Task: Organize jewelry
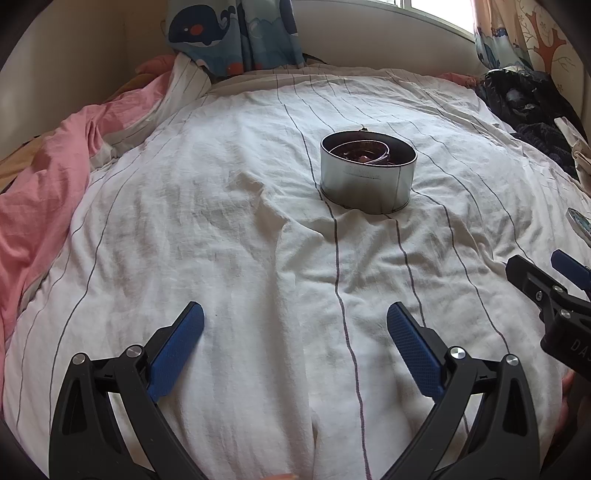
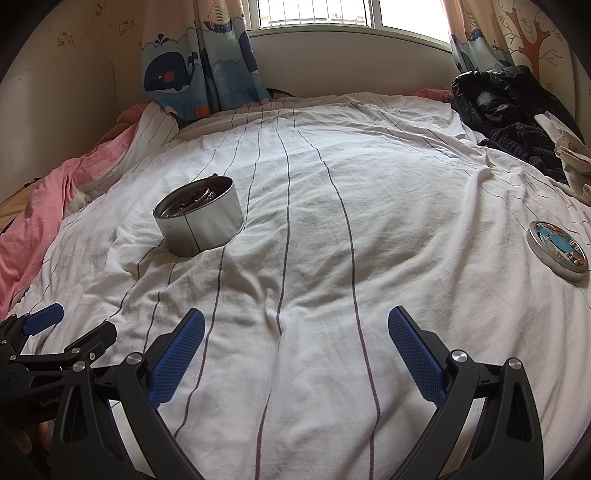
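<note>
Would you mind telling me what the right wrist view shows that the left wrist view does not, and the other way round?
Only the right wrist view shows the whole round lid, lying flat on the sheet far right of the tin, and the barred window.

Only the left wrist view looks down into the tin, where dark reddish jewelry lies.

Both show the open tin standing on the striped sheet, the whale curtain, the dark clothes, and the left gripper and right gripper open and empty.

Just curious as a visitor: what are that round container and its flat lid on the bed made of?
The round tin looks like thin sheet metal: dull silver shine, a vertical side seam. The lid seems metal too, with a silvery rim and a printed colourful top.
</note>
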Tool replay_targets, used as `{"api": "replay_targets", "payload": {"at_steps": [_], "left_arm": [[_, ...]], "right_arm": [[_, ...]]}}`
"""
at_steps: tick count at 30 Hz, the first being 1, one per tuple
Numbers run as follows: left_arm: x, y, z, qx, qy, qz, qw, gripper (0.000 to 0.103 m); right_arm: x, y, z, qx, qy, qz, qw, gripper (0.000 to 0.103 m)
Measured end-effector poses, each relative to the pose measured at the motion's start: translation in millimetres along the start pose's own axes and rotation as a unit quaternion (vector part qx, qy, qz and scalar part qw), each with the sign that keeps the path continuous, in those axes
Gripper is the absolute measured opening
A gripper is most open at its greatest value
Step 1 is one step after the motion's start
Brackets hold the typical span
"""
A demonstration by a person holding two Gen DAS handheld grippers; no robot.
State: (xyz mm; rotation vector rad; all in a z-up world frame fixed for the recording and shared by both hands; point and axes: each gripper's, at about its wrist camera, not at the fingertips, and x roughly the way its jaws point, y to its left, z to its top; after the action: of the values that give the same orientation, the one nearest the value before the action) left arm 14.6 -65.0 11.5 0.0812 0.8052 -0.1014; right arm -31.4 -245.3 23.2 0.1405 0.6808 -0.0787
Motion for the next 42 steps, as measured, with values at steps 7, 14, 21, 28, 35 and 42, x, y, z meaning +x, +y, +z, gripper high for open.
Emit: {"api": "replay_targets", "payload": {"at_steps": [7, 14, 21, 28, 35, 42], "left_arm": [[0.6, 0.1, -0.1, 0.001, 0.001, 0.001, 1.0, 0.096], [0.7, -1.5, 0.3, 0.001, 0.001, 0.001, 1.0, 0.096], [1.6, -2.1, 0.6, 0.001, 0.001, 0.001, 1.0, 0.096], [1.8, -1.3, 0.4, 0.002, 0.002, 0.001, 1.0, 0.096], [3.8, -3.7, 0.7, 0.006, 0.006, 0.005, 1.0, 0.096], [-2.7, -2.7, 1.1, 0.009, -0.008, -0.008, 0.9999, 0.096]], "right_arm": [[-0.2, 0.0, 0.6, 0.0, 0.0, 0.0, 1.0, 0.095], [0.2, 0.3, 0.6, -0.001, 0.0, 0.0, 1.0, 0.095], [0.3, 0.3, 0.7, -0.001, 0.001, 0.0, 1.0, 0.095], [0.4, 0.3, 0.9, -0.001, 0.001, 0.0, 1.0, 0.095], [0.3, 0.1, 1.2, -0.001, 0.001, 0.0, 1.0, 0.095], [0.4, -0.1, 1.4, -0.002, 0.002, 0.0, 1.0, 0.095]]}}
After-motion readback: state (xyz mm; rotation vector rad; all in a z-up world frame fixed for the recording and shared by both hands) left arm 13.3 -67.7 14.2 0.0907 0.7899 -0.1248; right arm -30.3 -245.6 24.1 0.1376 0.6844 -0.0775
